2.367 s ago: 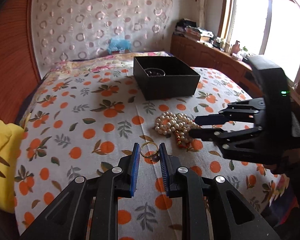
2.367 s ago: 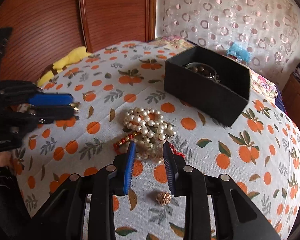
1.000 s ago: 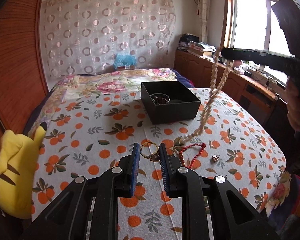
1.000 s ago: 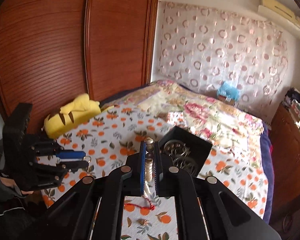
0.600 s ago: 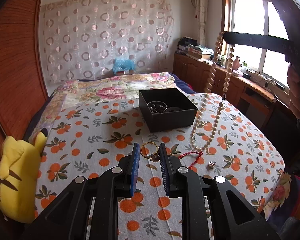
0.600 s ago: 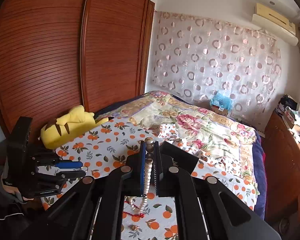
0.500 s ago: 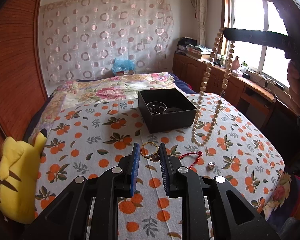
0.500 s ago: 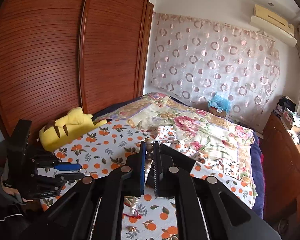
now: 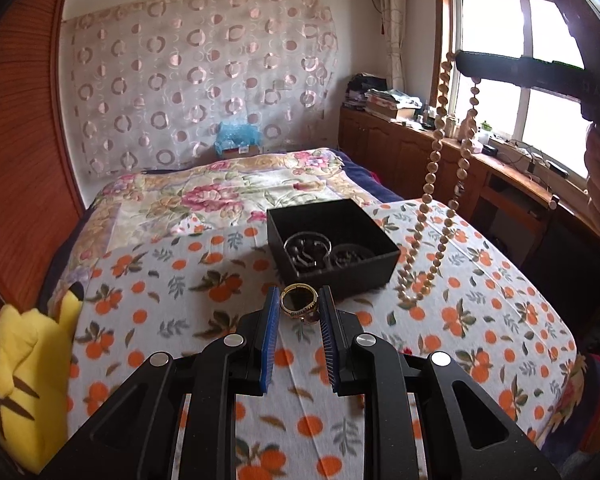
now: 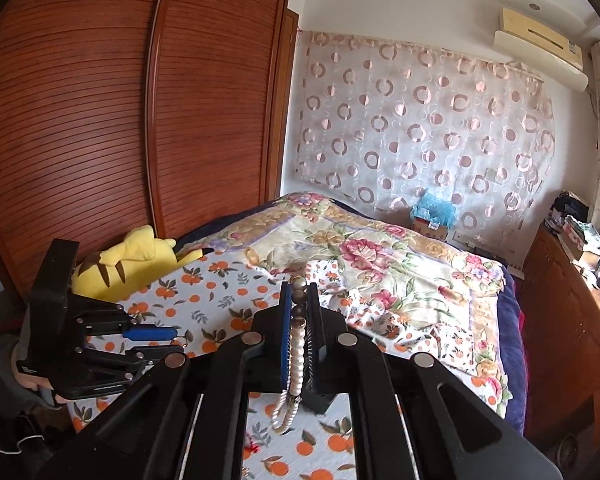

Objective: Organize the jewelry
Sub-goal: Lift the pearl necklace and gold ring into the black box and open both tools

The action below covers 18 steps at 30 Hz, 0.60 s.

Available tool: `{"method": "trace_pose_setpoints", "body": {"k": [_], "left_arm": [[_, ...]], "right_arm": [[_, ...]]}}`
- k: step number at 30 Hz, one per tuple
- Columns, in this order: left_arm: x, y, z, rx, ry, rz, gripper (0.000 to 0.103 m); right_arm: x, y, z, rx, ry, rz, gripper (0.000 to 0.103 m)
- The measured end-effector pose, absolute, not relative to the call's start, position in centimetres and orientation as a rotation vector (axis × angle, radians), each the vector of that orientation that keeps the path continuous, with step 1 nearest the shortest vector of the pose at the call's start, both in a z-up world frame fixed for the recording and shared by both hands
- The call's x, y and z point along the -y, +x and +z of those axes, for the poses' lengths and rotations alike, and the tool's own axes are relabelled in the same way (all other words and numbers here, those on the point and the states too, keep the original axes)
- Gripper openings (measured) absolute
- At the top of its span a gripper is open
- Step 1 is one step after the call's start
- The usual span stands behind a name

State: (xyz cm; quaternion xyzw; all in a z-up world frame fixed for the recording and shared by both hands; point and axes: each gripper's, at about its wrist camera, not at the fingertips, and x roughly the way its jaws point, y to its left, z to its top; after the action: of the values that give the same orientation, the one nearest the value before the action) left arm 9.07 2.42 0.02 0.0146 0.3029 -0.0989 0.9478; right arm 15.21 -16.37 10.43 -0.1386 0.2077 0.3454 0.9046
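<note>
The right hand-held gripper (image 10: 299,312), clamped on the necklace (image 9: 428,184), dangles it vertically just right of the box (image 9: 332,244), while the left hand-held gripper (image 9: 300,316) pinches a ring (image 9: 299,305).

From my left camera, the box (image 9: 332,240) stands open-topped straight ahead of my left gripper (image 9: 299,308), with bare bedspread (image 9: 172,280) to its left and in front. The way over its right edge is barred by the pearl strand (image 9: 428,184), which hangs in a loop from my right gripper (image 9: 466,65) down beside the box's right wall. The ring (image 9: 298,304) fills the gap between my left fingers. Inside the box, two round dishes (image 9: 308,250) take up the near floor. The plush (image 9: 28,372) lies at the bed's left edge, well apart from the box.
</note>
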Motion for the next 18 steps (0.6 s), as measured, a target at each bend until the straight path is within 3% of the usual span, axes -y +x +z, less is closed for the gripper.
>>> {"method": "trace_pose_setpoints", "body": {"k": [10, 18], "left_arm": [[-1.8, 14.5, 1.2, -0.612, 0.041, -0.203, 0.019], [-0.8, 18.6, -0.4, -0.661, 0.063, -0.213, 0.019]], "right_arm": [[17.0, 20.4, 12.0, -0.401, -0.238, 0.711, 0.008], [16.1, 25.2, 4.8, -0.562, -0.244, 0.717, 0.008]]}}
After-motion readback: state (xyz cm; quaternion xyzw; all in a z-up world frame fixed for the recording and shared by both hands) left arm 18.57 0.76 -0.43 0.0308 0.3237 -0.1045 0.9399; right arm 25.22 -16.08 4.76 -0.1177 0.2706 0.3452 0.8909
